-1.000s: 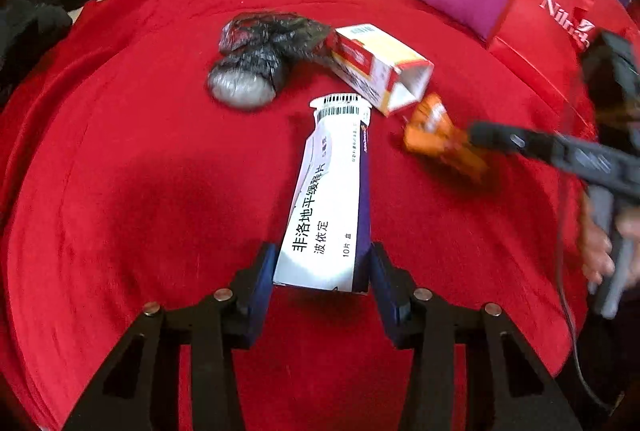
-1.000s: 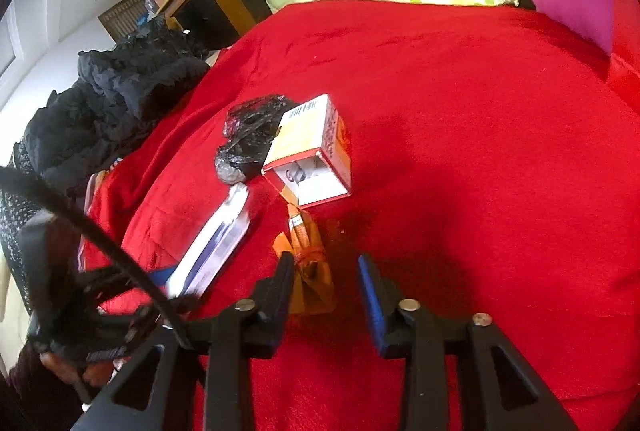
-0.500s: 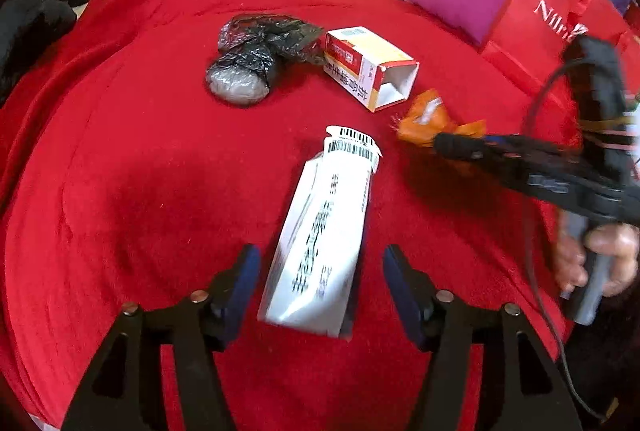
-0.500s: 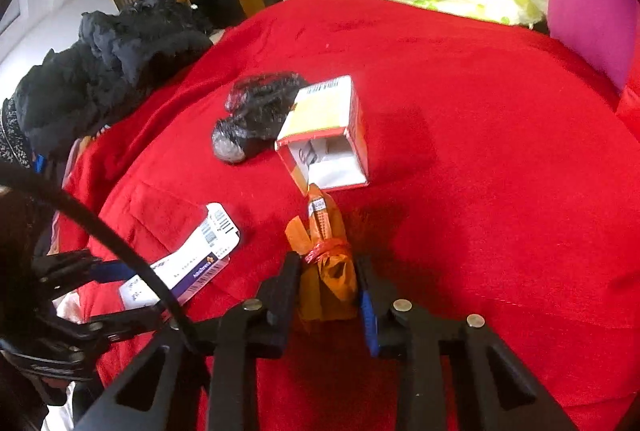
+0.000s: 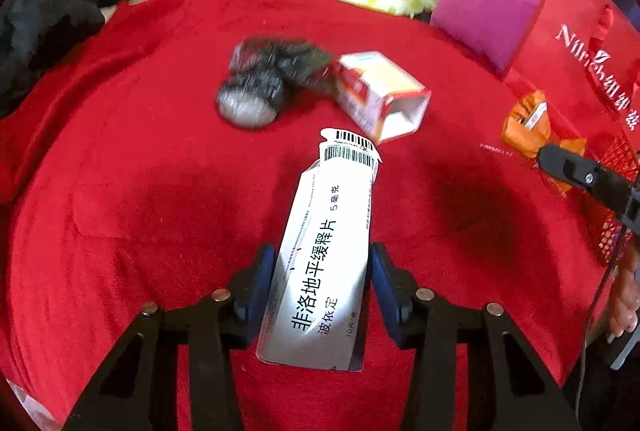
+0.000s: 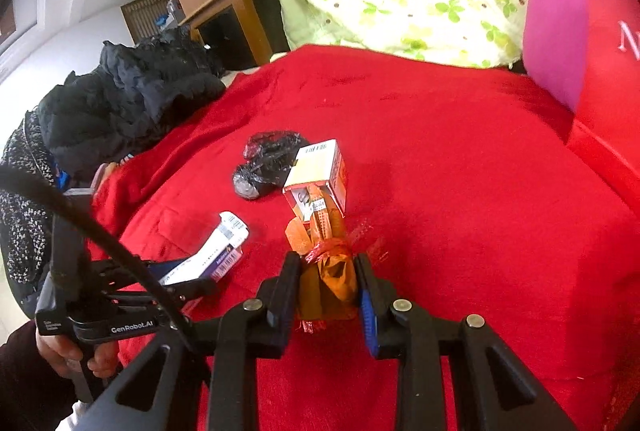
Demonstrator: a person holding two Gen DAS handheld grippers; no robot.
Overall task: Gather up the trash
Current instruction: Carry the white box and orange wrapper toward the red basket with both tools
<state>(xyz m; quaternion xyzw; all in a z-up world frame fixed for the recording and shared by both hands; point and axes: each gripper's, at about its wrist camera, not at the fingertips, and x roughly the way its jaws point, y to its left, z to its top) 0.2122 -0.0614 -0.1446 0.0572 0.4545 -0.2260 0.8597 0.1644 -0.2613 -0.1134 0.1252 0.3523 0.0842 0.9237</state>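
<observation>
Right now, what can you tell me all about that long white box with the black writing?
The white medicine carton is long, flat and thin cardboard, printed with black Chinese characters. Its far end flap stands open, showing barcodes, and one narrow side is dark blue. The left gripper clamps its near end between blue-padded fingers, so it points away over the red blanket. In the right wrist view it looks lifted off the blanket. Nothing else touches it.

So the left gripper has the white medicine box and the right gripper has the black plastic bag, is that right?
Not quite. The right gripper is shut on the orange wrapper, as the right wrist view shows; the black plastic bag lies on the red blanket. The left gripper does hold the white medicine box.
</observation>
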